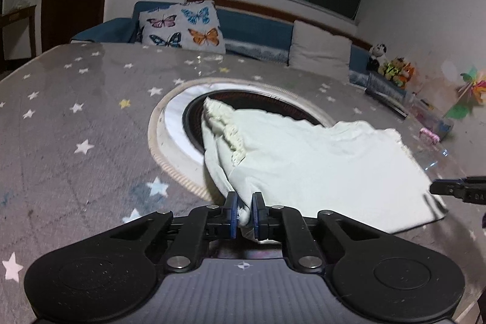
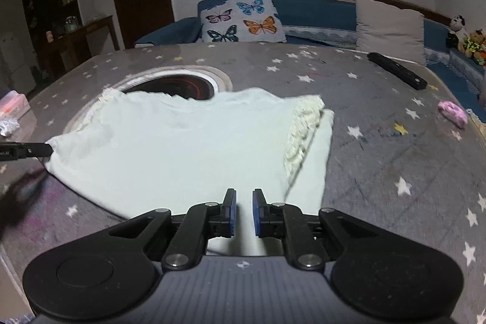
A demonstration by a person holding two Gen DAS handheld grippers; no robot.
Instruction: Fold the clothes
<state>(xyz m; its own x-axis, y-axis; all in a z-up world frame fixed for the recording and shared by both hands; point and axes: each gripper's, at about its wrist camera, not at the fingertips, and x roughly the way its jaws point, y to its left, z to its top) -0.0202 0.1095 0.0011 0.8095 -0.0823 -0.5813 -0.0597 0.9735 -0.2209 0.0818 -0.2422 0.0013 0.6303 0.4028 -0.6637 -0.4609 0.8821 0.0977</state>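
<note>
Left gripper (image 1: 244,213) is pinching a bunched corner of my pale shirt (image 1: 303,160); right gripper (image 2: 244,210) hangs slightly parted over the near hem, gripping nothing. Shirt spreads ahead across the starry table (image 2: 379,148), its far edge over the round burner hole (image 2: 179,85).

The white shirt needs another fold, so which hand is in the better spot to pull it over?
Left, probably. The left gripper is shut on a bunched corner of the white shirt, ready to pull. The right gripper hovers open over its near edge, holding nothing.
</note>
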